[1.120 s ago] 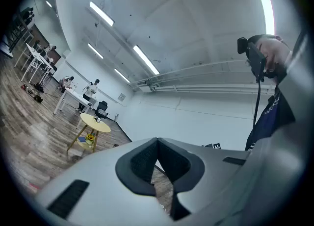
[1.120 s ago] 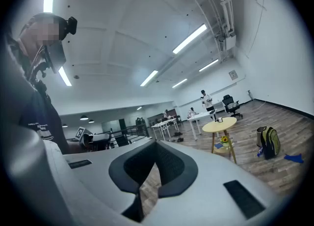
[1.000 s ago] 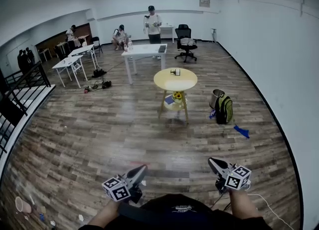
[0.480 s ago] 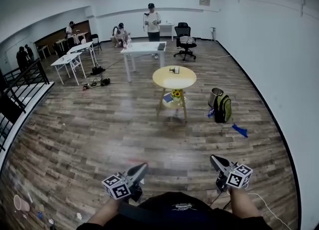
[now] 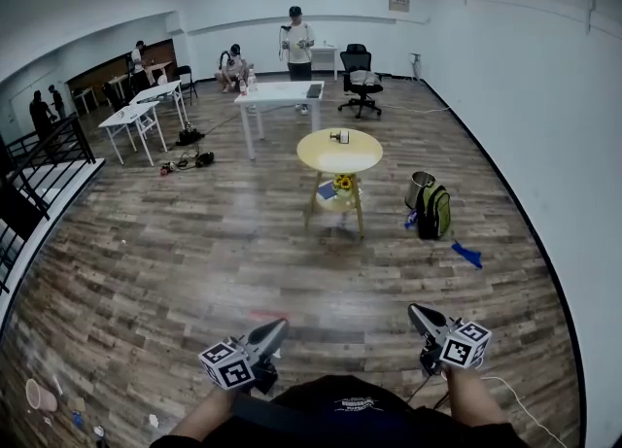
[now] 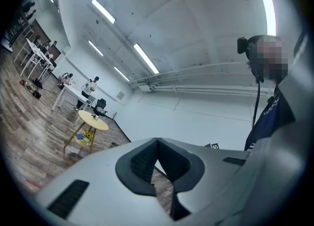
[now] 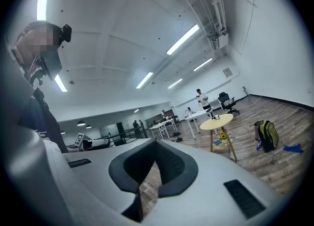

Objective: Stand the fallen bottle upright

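Bottle position is uncertain: no fallen bottle can be picked out for sure. The likeliest candidate is the small object (image 5: 339,137) on the far side of the round yellow table (image 5: 356,157), but it is too small to tell what it is or how it lies. That table stands in the middle of the room, well apart from the person. Its lower shelf holds sunflowers (image 5: 345,185).

Just right of the table, a green backpack (image 5: 436,212) sits on the wooden floor (image 5: 194,261), with a blue scrap (image 5: 467,255) a little nearer. Beyond the yellow table is a white table (image 5: 282,96) with a standing person (image 5: 297,45) behind it and an office chair (image 5: 362,82) to its right. More tables and people are at the far left.

Nearest of all, both tools are held low and close to the body, pointing ahead across the room, which reads as a carrying posture and not a reach. The left gripper (image 5: 277,327) has its jaws pressed together with nothing between them. The right gripper (image 5: 418,315) is likewise closed and empty. Closed jaws suit walking, since nothing is within range to grasp.

The task looks barely begun. The person most likely has to get to the yellow table before either tool can open on anything.
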{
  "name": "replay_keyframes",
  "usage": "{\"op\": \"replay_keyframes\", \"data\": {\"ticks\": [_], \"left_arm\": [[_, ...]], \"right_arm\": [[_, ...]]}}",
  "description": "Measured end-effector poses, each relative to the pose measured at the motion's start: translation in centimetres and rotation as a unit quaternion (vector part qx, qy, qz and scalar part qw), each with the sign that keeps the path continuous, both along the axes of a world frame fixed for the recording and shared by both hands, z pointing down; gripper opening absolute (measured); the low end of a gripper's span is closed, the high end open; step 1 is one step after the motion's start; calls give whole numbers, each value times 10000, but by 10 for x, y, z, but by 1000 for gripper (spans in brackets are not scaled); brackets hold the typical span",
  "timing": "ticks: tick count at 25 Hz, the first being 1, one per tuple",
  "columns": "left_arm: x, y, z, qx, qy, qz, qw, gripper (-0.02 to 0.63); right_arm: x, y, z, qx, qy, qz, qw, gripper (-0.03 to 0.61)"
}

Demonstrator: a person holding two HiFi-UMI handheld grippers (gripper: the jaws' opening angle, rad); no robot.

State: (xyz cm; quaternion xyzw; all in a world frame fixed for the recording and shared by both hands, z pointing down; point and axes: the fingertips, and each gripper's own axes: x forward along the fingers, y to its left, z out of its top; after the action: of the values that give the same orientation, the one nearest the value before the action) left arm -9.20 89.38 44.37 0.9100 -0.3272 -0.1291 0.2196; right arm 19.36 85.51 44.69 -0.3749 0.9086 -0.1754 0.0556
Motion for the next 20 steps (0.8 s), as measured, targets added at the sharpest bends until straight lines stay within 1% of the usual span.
{"op": "replay_keyframes", "data": {"ticks": [11,20], "left_arm": [[5,-3,6,23,-15,25,10000,31],[-2,-9,5,9,28,23,10000,31]], "right_arm": [[2,-3,3,-15,12,-55,10000,8],[-7,-10,3,-28,33,-80,10000,8]]}}
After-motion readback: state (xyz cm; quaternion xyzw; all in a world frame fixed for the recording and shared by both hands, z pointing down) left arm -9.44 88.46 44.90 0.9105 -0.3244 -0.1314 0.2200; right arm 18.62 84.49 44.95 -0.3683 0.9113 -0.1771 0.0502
